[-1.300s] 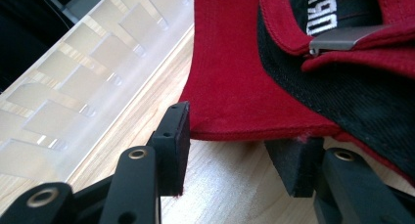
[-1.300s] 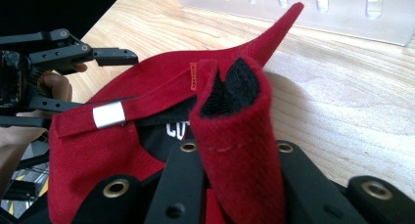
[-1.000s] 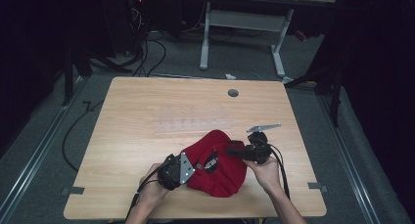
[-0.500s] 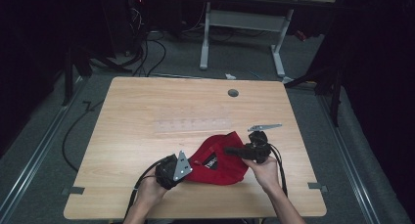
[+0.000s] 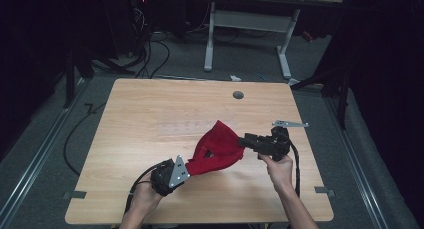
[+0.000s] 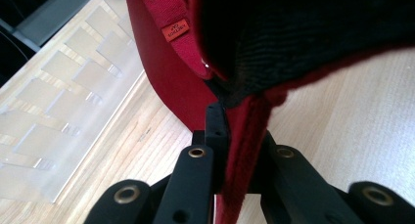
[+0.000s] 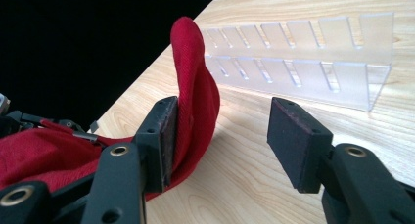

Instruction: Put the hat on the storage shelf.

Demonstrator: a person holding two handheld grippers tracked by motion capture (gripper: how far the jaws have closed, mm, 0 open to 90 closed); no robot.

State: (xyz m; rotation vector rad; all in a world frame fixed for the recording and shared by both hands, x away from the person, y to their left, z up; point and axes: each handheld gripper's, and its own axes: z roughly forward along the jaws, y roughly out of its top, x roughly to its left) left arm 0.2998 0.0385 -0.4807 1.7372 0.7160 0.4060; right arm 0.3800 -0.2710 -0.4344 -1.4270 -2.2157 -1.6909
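1. A clear slotted rack (image 7: 313, 62) stands on the bench (image 5: 150, 119), its slots bare.
2. The left tongs (image 6: 230, 136) are clamped on a seam of the red cap (image 5: 217, 149).
3. The right tongs (image 7: 220, 136) gape wide; one pad touches the cap's brim, mid-bench.

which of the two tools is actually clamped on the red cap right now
The left tool: its jaws are shut on the edge of the red cap. The right tool stands open, with the cap's brim resting against only one of its jaws.
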